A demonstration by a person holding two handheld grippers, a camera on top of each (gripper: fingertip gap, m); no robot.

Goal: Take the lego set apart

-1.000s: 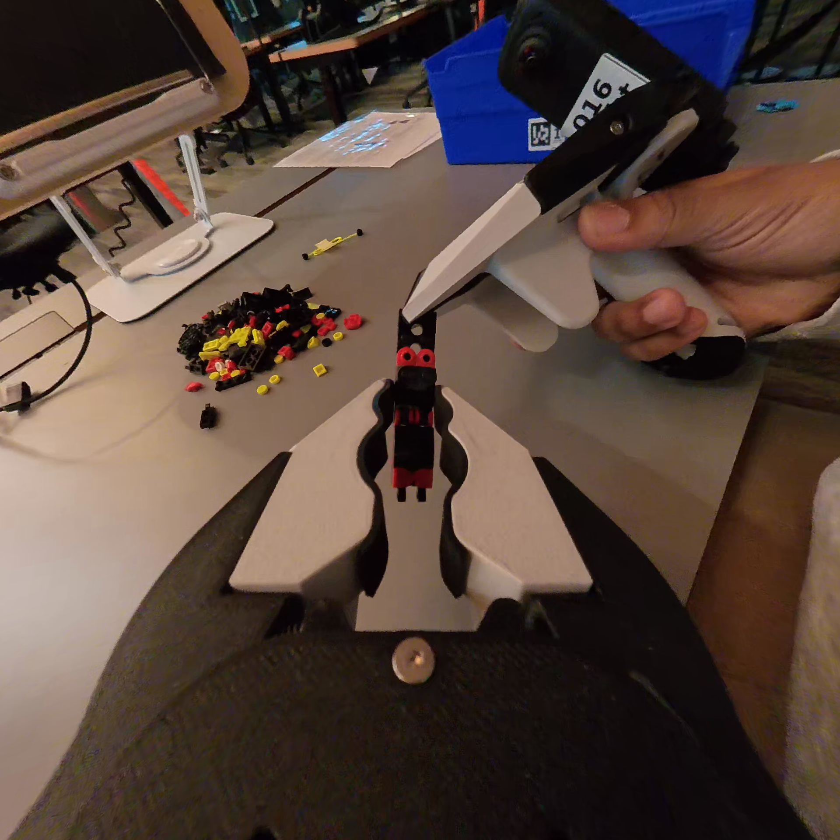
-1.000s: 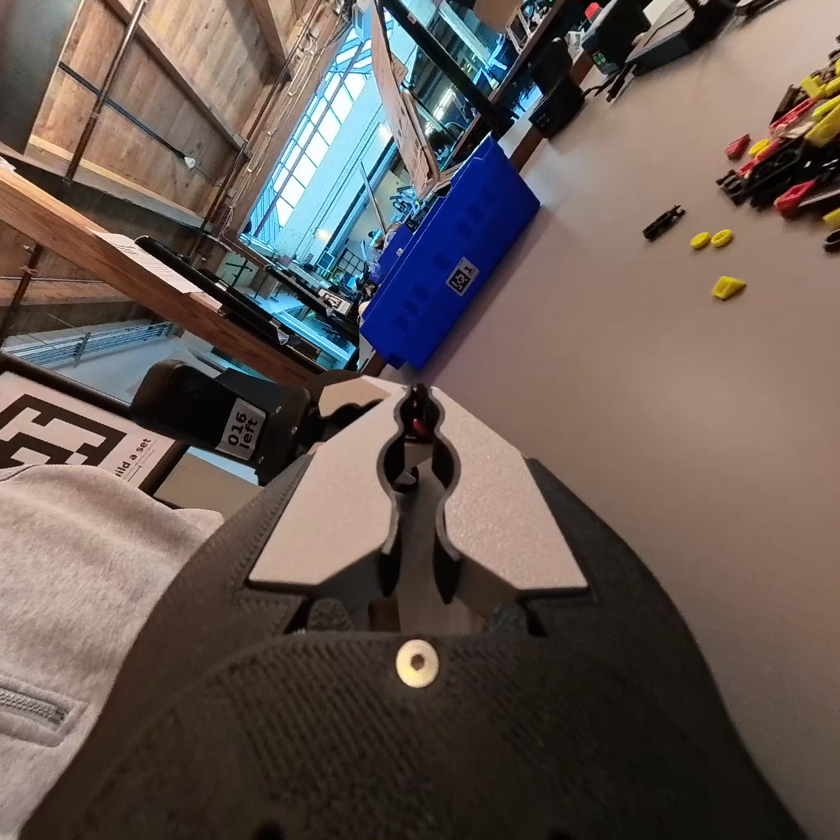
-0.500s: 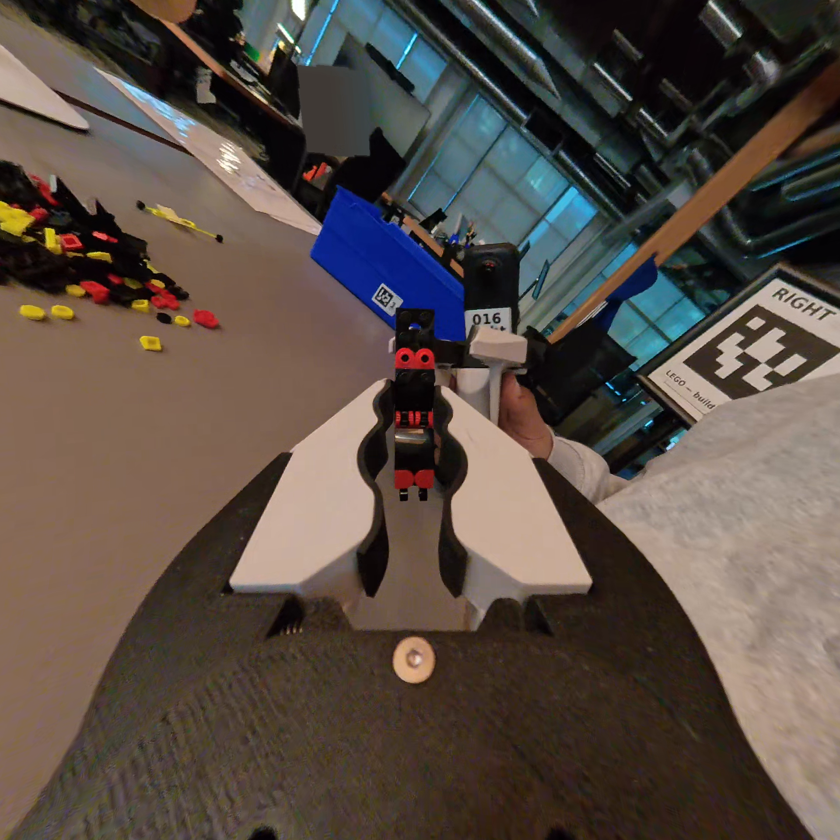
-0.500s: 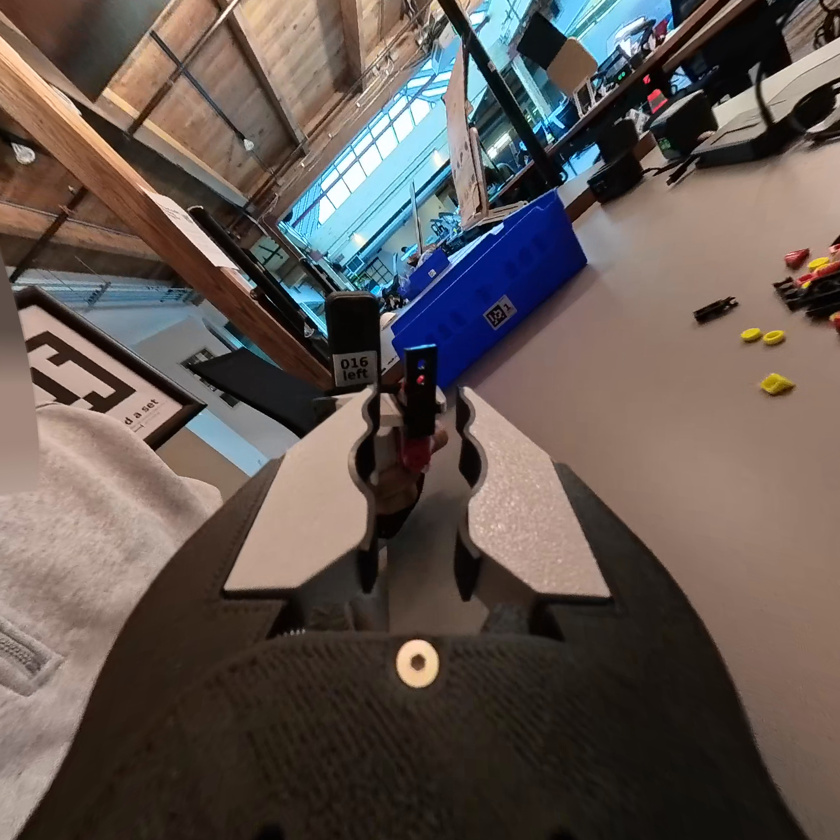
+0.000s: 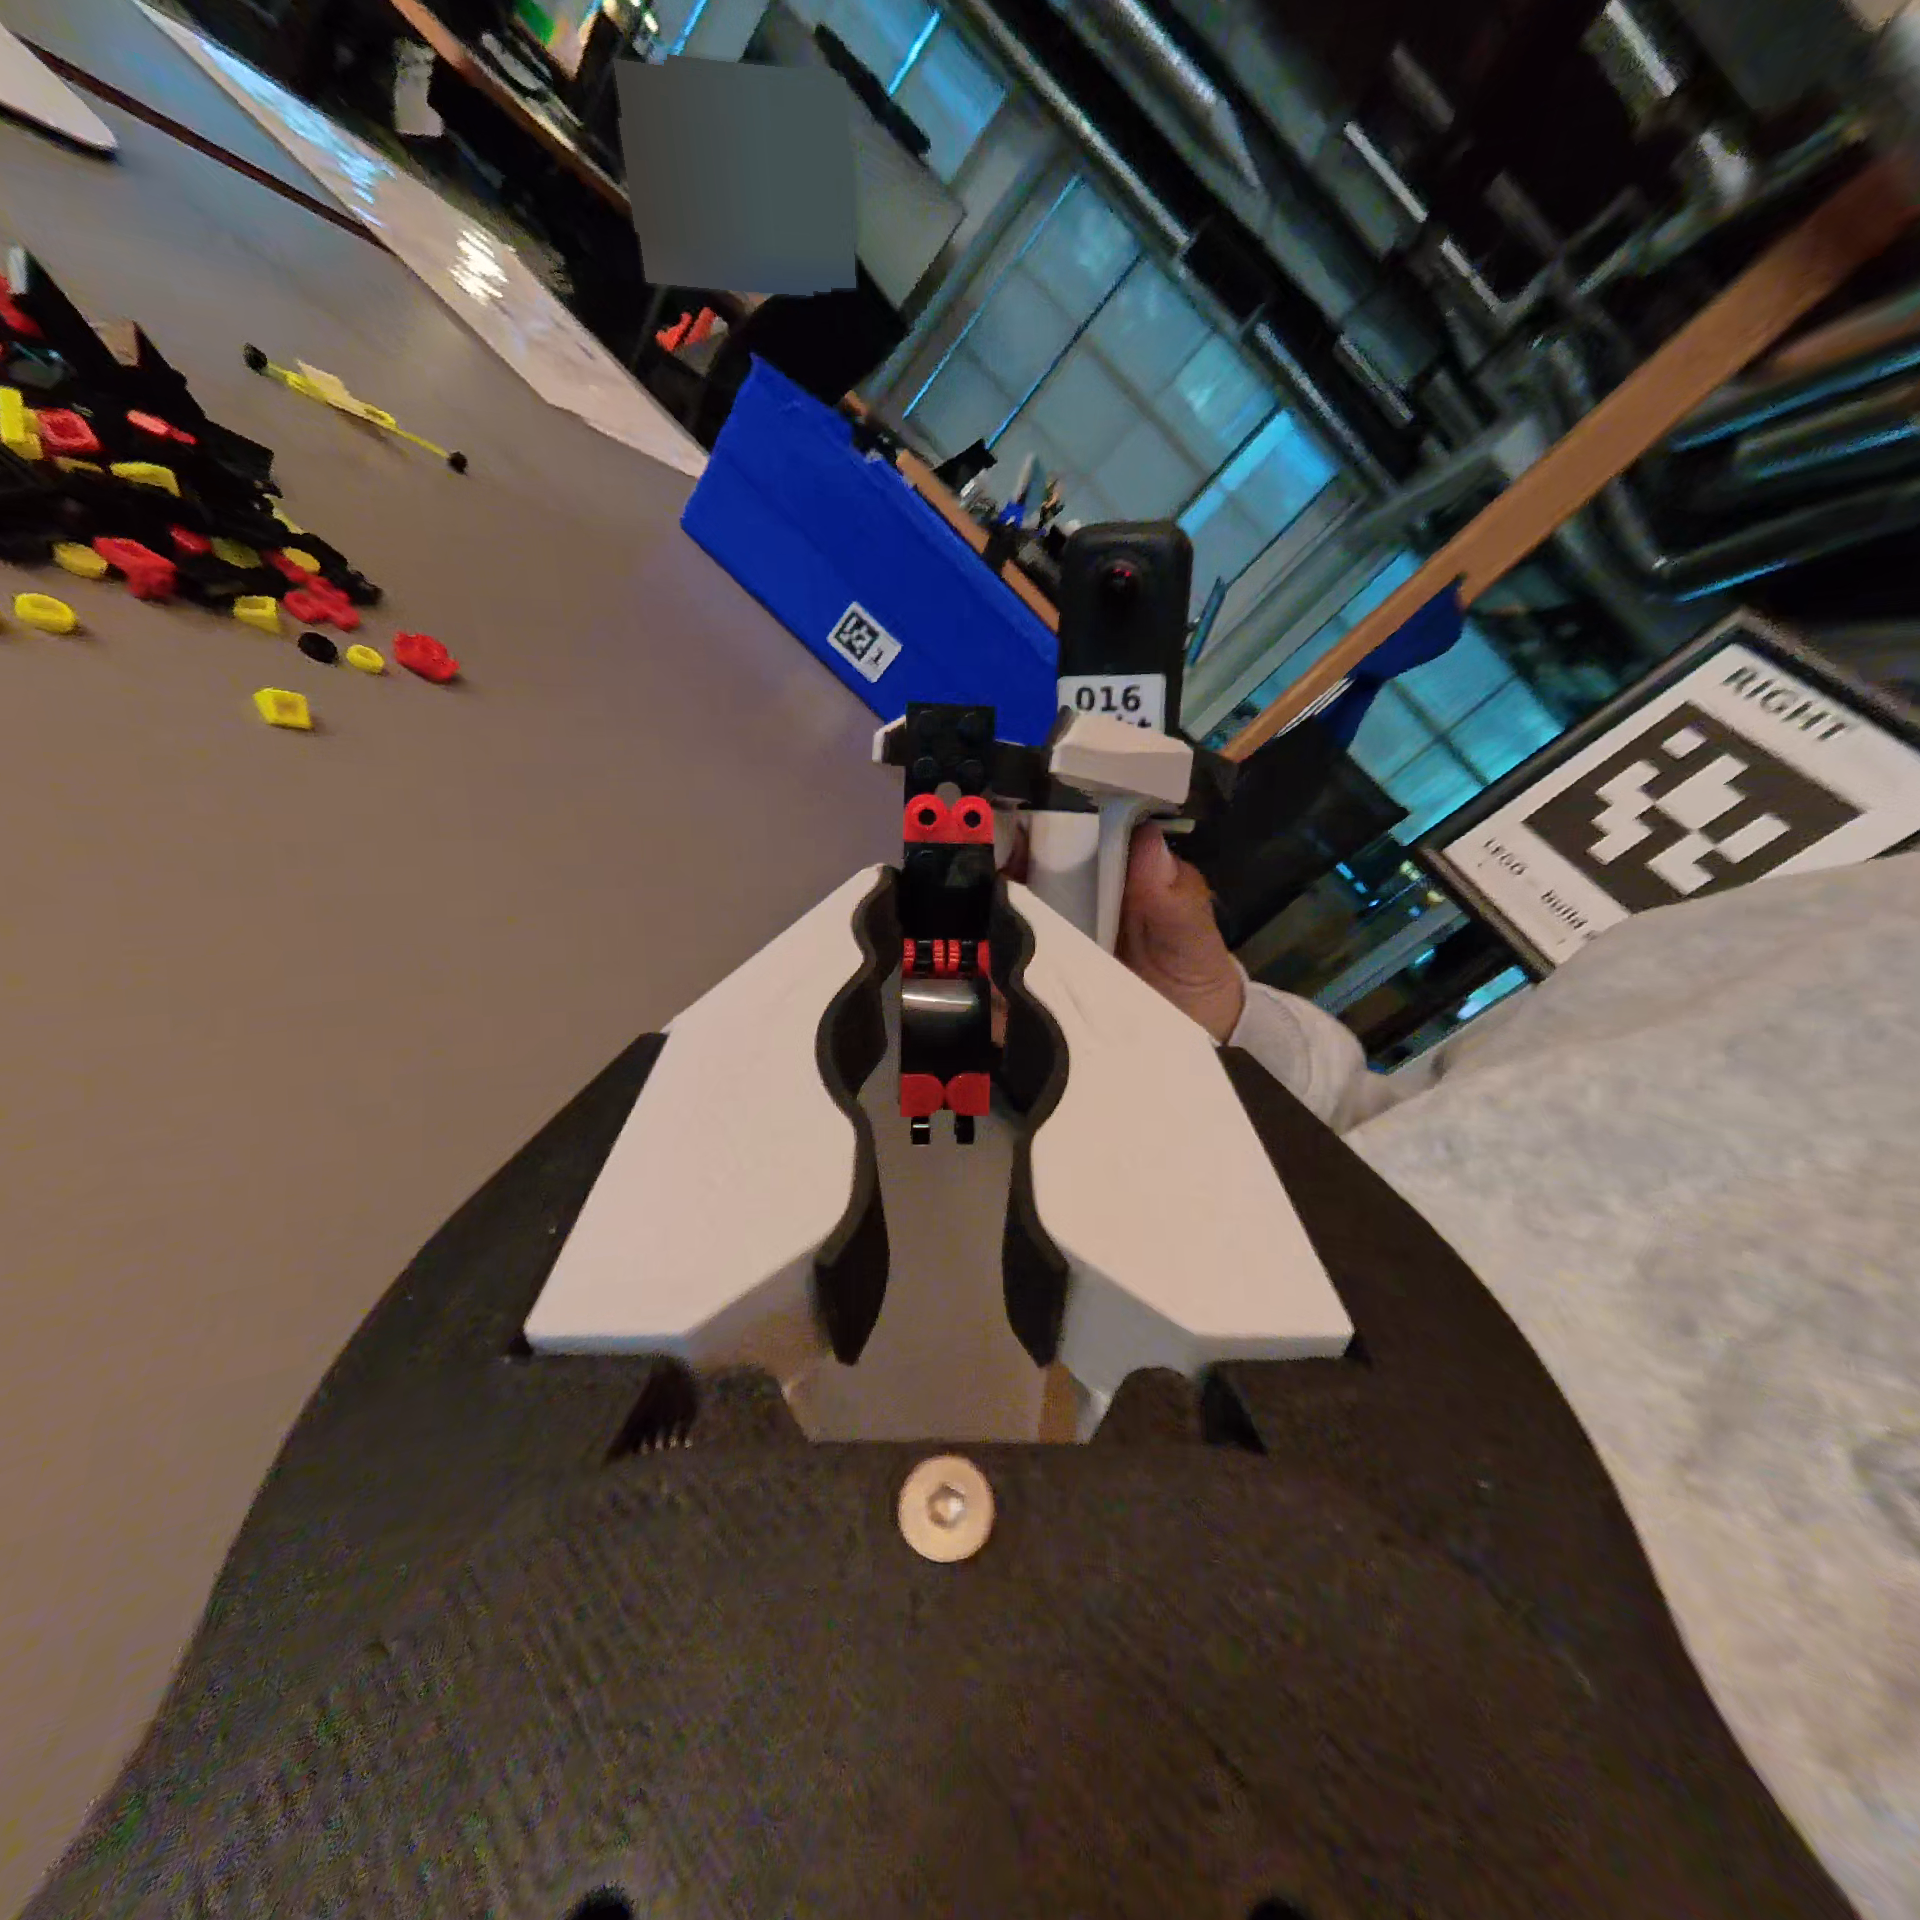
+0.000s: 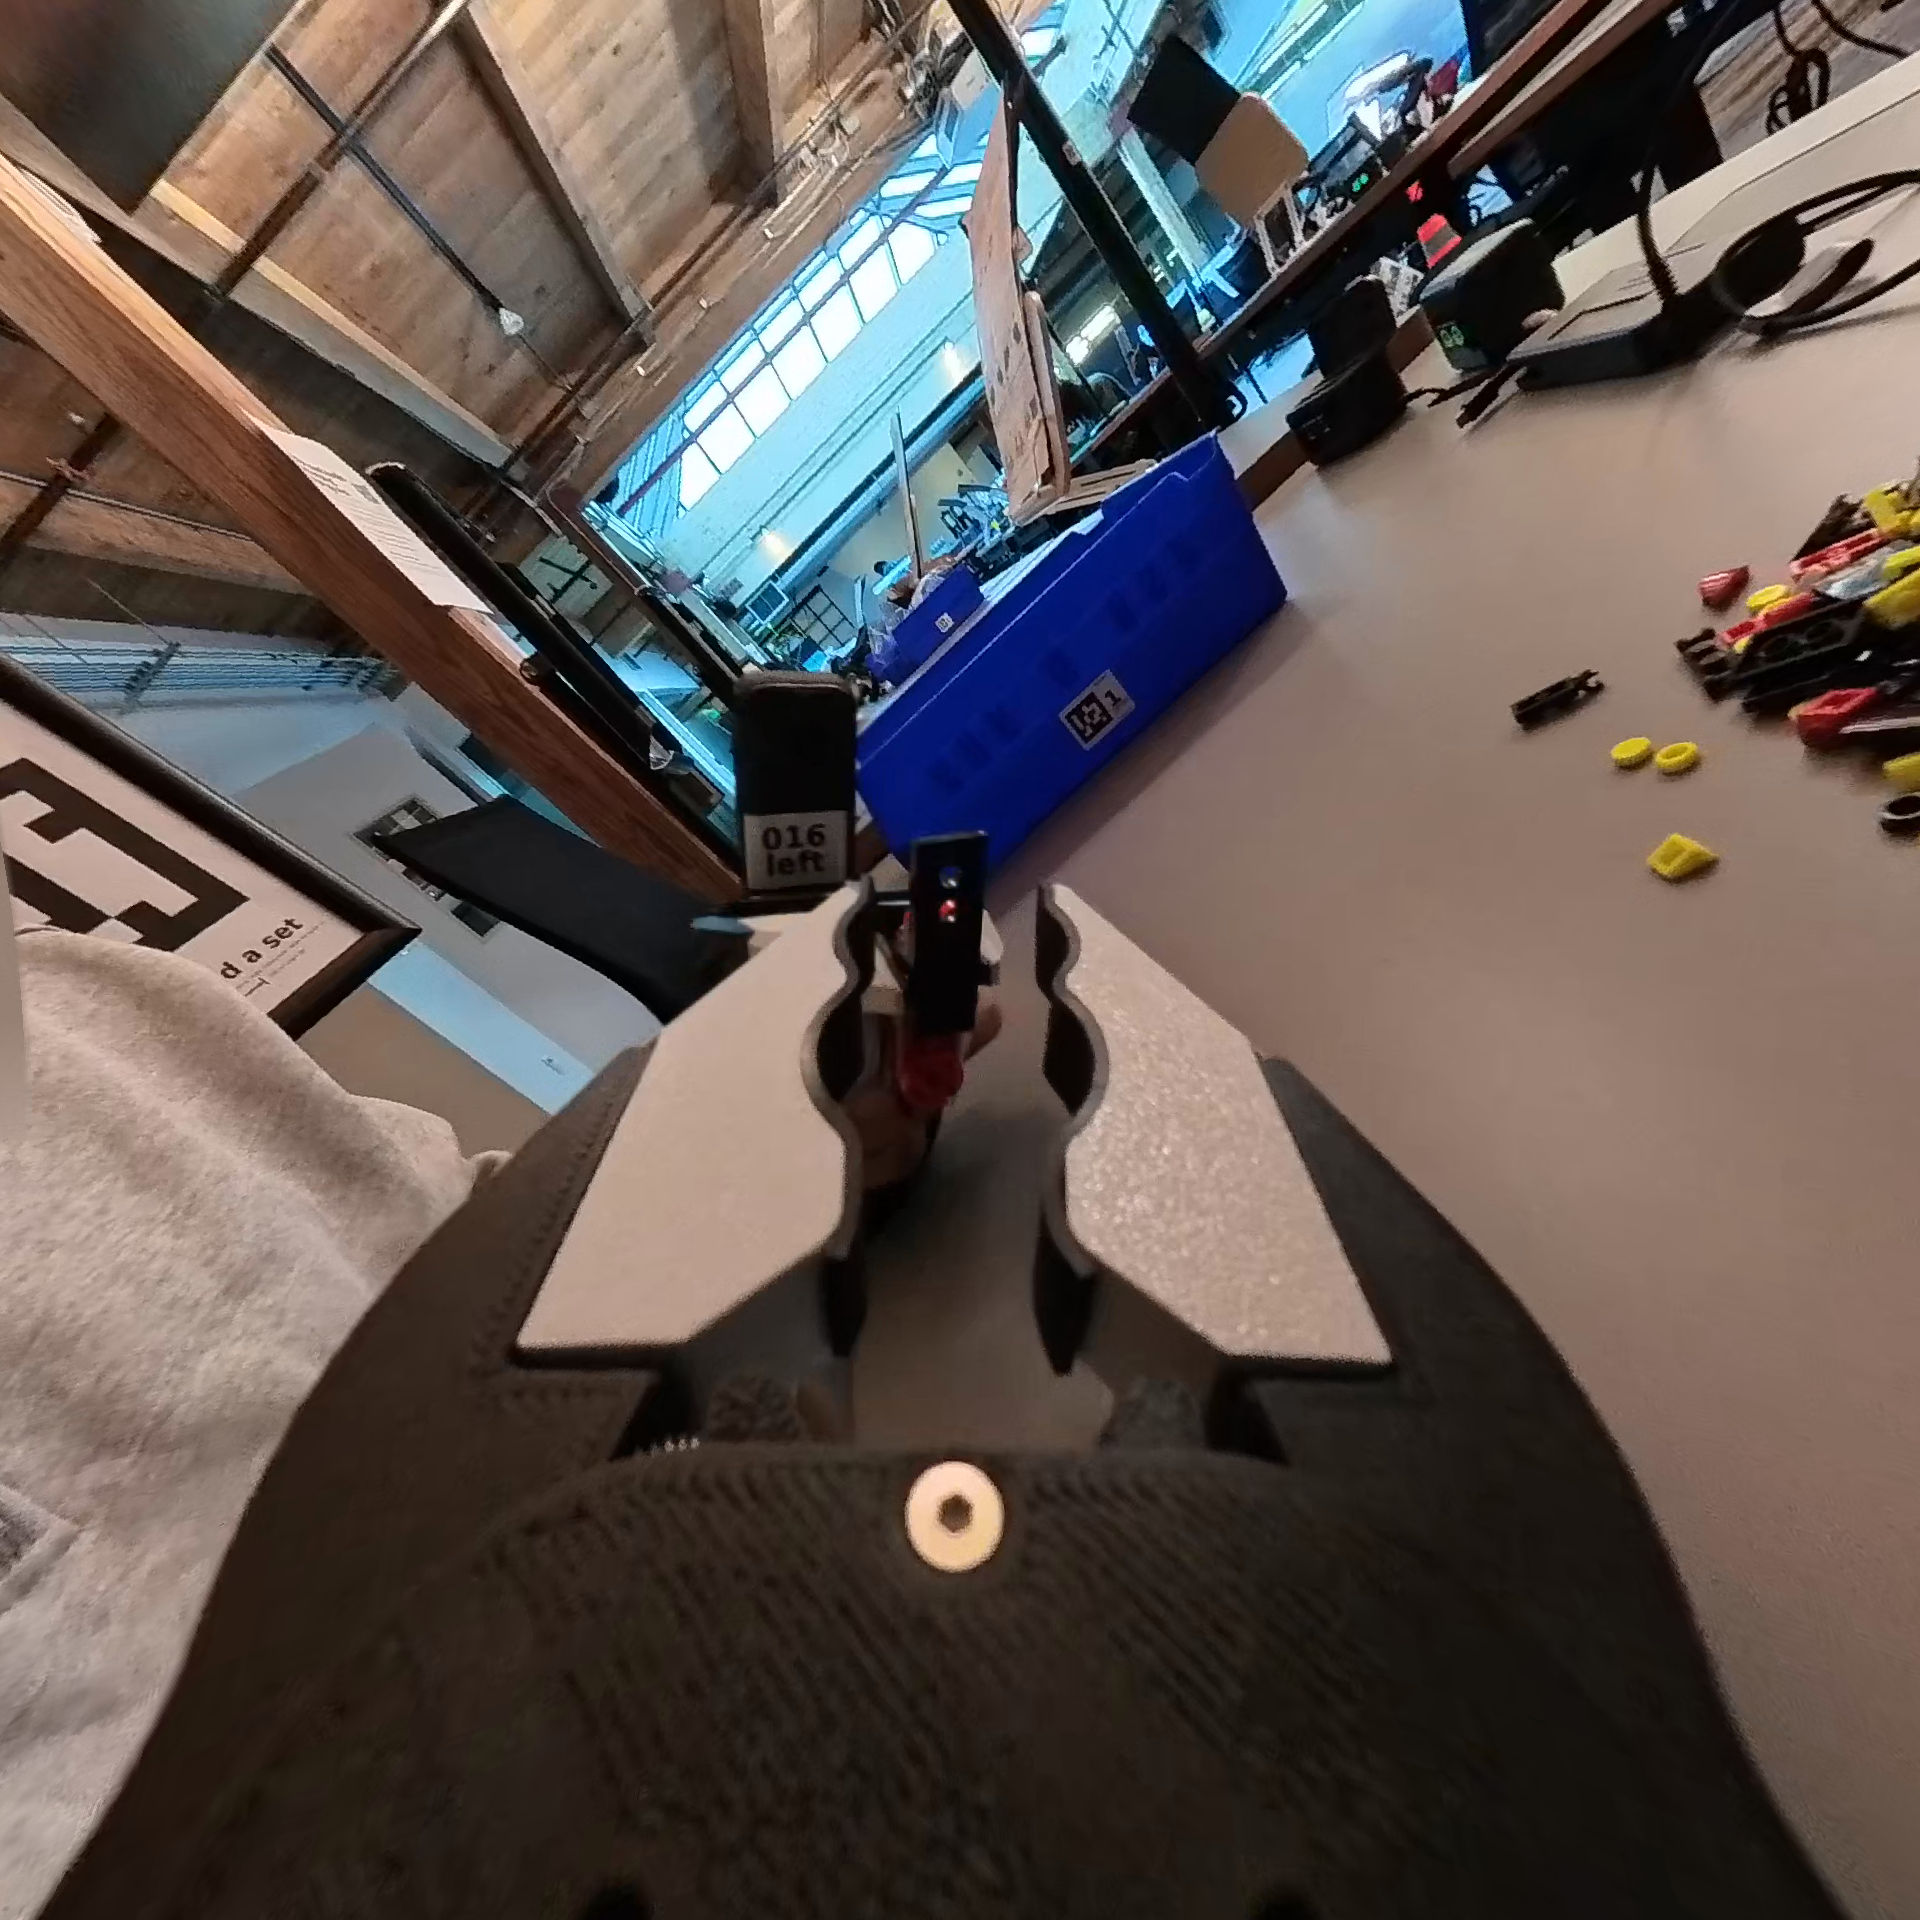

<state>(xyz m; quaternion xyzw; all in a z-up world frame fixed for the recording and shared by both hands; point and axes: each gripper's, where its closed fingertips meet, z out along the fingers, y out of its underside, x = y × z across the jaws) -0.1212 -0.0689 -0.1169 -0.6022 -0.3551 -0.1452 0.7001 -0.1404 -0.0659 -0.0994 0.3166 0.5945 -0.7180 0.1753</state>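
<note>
My left gripper (image 5: 945,894) is shut on a small black and red lego assembly (image 5: 943,987), held upright in the air above the grey table (image 5: 416,987). Its black top plate (image 5: 948,743) sticks out past the fingertips. My right gripper (image 6: 948,920) faces it with its jaws apart. The black plate (image 6: 948,945) stands in the gap, a clear space on its right side. In the left wrist view the right gripper (image 5: 997,764) straddles the plate's top. The left gripper's body (image 6: 795,769) shows behind the plate.
A pile of loose black, red and yellow pieces (image 5: 125,499) lies on the table, also in the right wrist view (image 6: 1829,644). A blue bin (image 5: 852,582) stands behind. A yellow rod (image 5: 353,405) lies apart. A grey sleeve (image 5: 1662,1195) is at the right. My left and right fingertips are right by each other.
The right gripper, shut at the assembly's top a second ago, has opened. Both grippers have tilted up from the table, and the assembly stays in the left gripper.
</note>
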